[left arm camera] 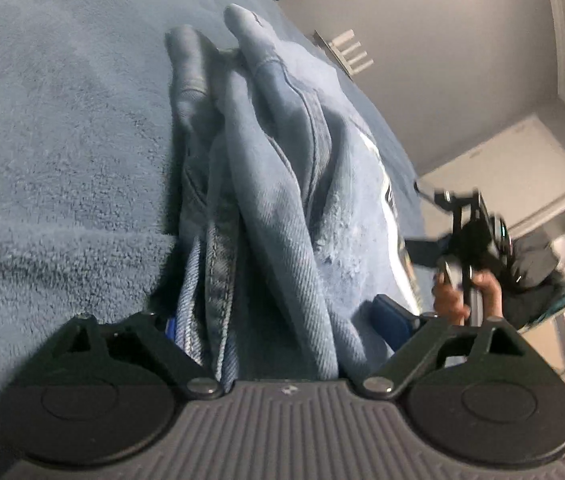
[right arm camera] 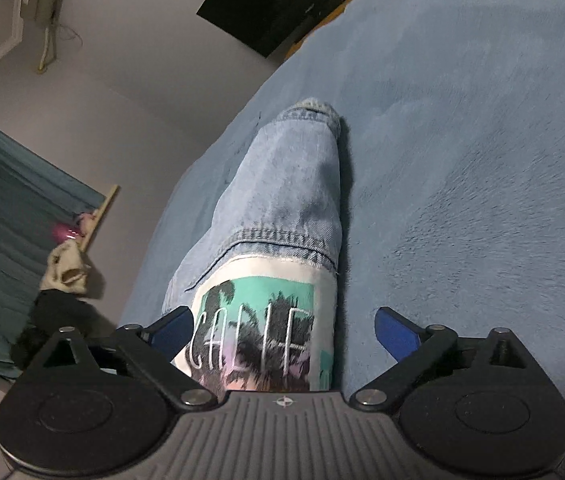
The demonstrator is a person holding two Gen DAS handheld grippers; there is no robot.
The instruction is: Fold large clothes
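Lying bunched lengthwise on the bed, the jeans remain unfolded; left gripper and right gripper both spread, unclamped.

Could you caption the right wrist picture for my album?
Open right gripper over jeans with a palm-tree patch on a blue blanket.

A plush blue fleece-covered bed carries light-blue denim jeans (palm-tree patch lettered "CALIF" toward six o'clock), stretching toward twelve o'clock.
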